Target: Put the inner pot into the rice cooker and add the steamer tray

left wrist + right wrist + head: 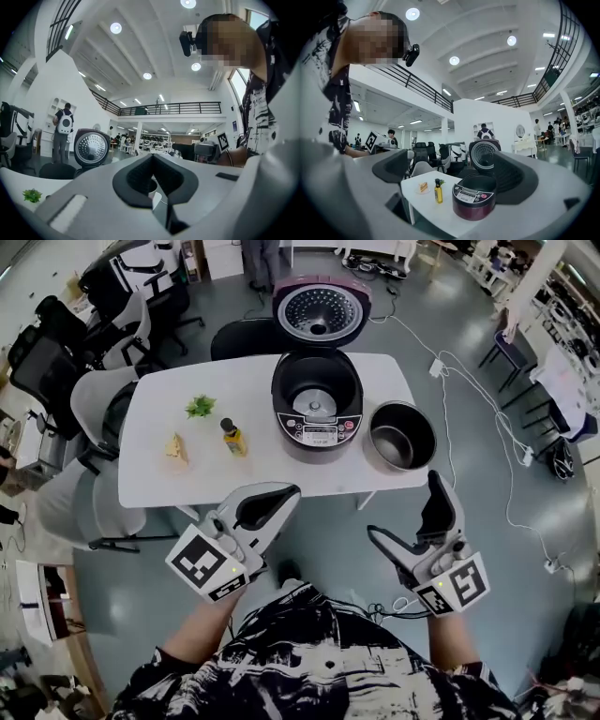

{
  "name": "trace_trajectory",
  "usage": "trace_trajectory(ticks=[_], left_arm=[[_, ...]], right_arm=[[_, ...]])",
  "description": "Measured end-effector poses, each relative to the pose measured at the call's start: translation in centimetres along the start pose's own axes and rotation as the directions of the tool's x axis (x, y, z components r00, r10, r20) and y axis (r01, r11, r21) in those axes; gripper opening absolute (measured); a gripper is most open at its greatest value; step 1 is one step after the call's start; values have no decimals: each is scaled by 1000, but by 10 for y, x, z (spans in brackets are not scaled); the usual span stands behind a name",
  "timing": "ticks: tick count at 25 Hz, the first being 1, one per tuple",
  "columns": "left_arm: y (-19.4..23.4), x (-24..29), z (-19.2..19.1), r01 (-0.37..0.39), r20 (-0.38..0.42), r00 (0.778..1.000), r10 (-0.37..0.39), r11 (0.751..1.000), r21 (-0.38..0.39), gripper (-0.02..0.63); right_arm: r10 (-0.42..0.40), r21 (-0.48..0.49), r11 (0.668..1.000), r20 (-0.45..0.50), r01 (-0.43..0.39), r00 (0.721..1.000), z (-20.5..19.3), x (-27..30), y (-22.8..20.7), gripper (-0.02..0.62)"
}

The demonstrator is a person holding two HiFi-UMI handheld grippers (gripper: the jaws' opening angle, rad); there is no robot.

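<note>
Head view: a white surface (pixel 159 423) carries a maroon rice cooker (pixel 317 433) at its middle, the lid (pixel 322 310) swung up and back on the far side so that the cooking well is exposed. The inner pot (pixel 401 437) stands upright on the surface just to the right of the cooker, outside it, mouth upward. Left of the cooker stand a small bottle (pixel 232 437) of yellow liquid, a green sprig (pixel 200 407) farther back, and a slice of food (pixel 176 447) toward the left edge. Office chairs (pixel 98 395) stand beyond the left end of the surface.

Both tools are held on the near side of the surface, above the grey floor (pixel 323 531), and neither touches any of the objects. The left gripper (pixel 281 495) points toward the near edge of the surface. In the left gripper view its fingers are brought together and clasp nothing. The right gripper (pixel 403 505) sits near and below the inner pot. In the right gripper view its fingers are spread wide and empty, with the cooker and bottle seen well beyond them. The person's patterned shirt (pixel 319 652) fills the near edge.
</note>
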State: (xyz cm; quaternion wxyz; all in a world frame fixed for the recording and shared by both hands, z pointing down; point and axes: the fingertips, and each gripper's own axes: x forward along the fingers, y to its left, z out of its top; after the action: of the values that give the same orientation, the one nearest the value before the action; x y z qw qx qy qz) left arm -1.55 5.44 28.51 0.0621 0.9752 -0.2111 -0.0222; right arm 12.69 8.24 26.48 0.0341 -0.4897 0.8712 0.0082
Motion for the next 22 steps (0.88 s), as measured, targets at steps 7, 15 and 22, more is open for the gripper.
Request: trace_trajectory(ticks=[7, 15, 22], left_arm=[[50, 31, 8, -5, -3, 1000, 5, 1000, -12, 5], [86, 75, 12, -106, -9, 994, 106, 994, 4, 5], [104, 103, 15, -179, -4, 984, 179, 984, 5, 5]], right_arm=[[-16, 10, 1000, -15, 16, 1000, -3, 41, -41, 525], [50, 13, 999, -19, -49, 999, -11, 72, -103, 525], [82, 1, 997, -33, -82, 996, -18, 90, -155, 525]])
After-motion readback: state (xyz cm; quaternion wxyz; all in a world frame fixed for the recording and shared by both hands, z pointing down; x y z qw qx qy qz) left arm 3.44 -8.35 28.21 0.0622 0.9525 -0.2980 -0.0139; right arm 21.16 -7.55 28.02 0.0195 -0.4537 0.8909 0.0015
